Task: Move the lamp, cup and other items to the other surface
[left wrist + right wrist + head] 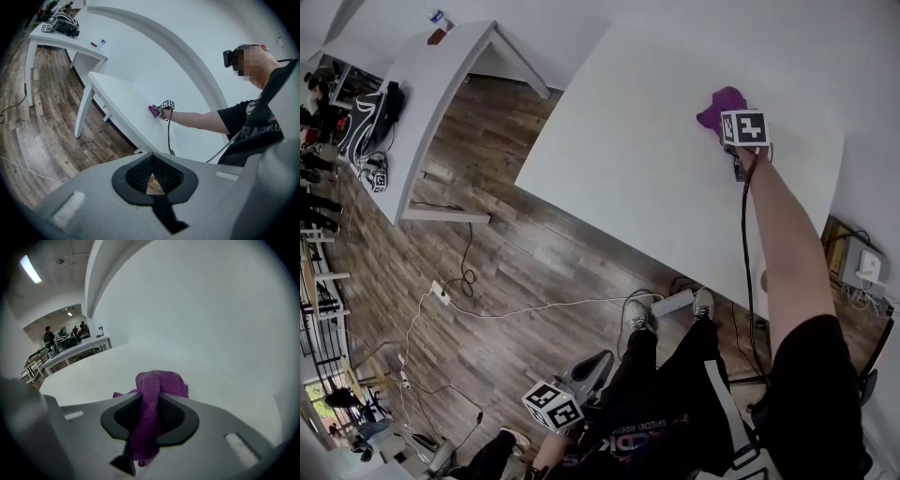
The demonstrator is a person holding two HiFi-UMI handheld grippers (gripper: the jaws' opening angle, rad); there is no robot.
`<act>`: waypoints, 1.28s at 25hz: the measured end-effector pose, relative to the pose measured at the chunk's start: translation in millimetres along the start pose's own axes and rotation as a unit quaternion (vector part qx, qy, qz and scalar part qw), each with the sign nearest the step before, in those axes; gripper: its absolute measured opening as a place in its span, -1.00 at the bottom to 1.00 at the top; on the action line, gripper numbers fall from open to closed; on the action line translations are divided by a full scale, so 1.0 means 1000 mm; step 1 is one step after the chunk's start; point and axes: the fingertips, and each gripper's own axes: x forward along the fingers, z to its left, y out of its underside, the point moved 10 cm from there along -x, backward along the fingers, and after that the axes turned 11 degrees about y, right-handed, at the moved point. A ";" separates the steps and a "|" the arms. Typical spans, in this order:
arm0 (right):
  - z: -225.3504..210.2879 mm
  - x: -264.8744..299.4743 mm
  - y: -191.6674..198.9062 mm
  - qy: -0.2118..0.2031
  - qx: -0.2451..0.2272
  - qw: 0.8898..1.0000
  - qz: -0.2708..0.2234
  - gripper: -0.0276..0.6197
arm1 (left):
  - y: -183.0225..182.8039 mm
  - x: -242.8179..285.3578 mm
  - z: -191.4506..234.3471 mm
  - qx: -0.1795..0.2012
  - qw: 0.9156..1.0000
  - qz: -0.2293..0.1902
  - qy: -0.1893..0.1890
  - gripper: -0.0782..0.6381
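Broadly, the white bench [656, 178] fills the head view, and a second bench [431, 84] stands well apart across the wooden floor [516, 281]. Only the right gripper view shows that the right tongs [151, 401] are clamped on the purple cloth [159, 383], which lies bunched on the white bench. Only the left gripper view shows the left tongs [151, 164] closed together with nothing between them, over the floor.

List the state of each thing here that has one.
purple cloth: bunched up on the white table, one fold pinched.
right hand-held gripper: shut on the purple cloth.
left hand-held gripper: shut, empty, held low, away from the table.
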 end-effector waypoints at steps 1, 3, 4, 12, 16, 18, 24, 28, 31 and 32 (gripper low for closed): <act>-0.001 -0.007 -0.002 -0.002 0.006 1.000 -0.009 -0.64 | -0.002 -0.002 -0.001 0.002 1.000 -0.003 0.001 -0.79; -0.003 -0.021 -0.005 -0.011 0.017 0.999 -0.029 -0.64 | -0.007 -0.003 -0.002 0.010 1.000 -0.007 0.007 -0.79; -0.005 -0.028 -0.006 -0.018 0.026 0.999 -0.038 -0.64 | -0.009 -0.002 -0.003 0.014 1.000 -0.007 0.012 -0.79; -0.025 -0.104 -0.012 -0.076 0.100 0.984 -0.123 -0.64 | -0.037 0.004 -0.007 0.049 0.997 -0.011 0.054 -0.79; -0.030 -0.160 -0.004 -0.108 0.137 0.970 -0.172 -0.64 | -0.054 0.012 -0.009 0.078 0.993 -0.012 0.084 -0.79; -0.026 -0.191 0.006 -0.125 0.160 0.960 -0.193 -0.64 | -0.064 0.015 -0.010 0.091 0.991 -0.009 0.098 -0.79; -0.001 -0.290 0.051 -0.165 0.206 0.935 -0.235 -0.64 | -0.090 0.022 -0.017 0.131 0.979 -0.003 0.154 -0.79; 0.016 -0.345 0.078 -0.166 0.215 0.928 -0.255 -0.64 | -0.104 0.032 -0.021 0.143 0.970 0.028 0.193 -0.79; 0.021 -0.380 0.102 -0.154 0.221 0.926 -0.265 -0.64 | -0.104 0.038 -0.021 0.152 0.962 0.054 0.222 -0.79; 0.023 -0.391 0.109 -0.151 0.227 0.925 -0.267 -0.64 | -0.103 0.040 -0.020 0.154 0.959 0.061 0.231 -0.79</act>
